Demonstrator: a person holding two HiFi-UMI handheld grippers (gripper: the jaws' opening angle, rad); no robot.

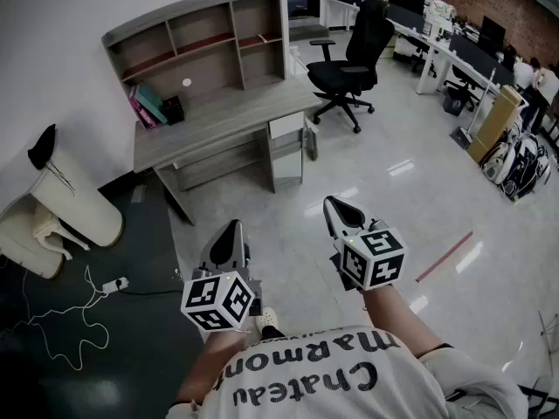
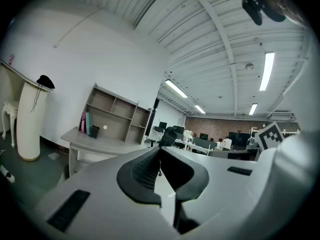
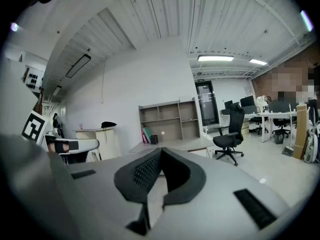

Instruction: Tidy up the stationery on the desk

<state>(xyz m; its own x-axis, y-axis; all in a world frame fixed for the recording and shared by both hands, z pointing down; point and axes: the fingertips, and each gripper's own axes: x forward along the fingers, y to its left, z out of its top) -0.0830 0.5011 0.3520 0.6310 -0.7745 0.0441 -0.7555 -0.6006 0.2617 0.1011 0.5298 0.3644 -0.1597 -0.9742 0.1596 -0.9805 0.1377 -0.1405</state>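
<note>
Jaws are pressed together and empty on both the left gripper (image 1: 231, 230) and the right gripper (image 1: 337, 208), above the floor (image 1: 384, 182). Books (image 1: 148, 105) and a black pot (image 1: 173, 109) stand well ahead on the bench (image 1: 229, 116).

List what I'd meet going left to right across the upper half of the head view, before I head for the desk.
cream padded column → grey desk with shelf unit → black office chair → bags on the floor
</note>
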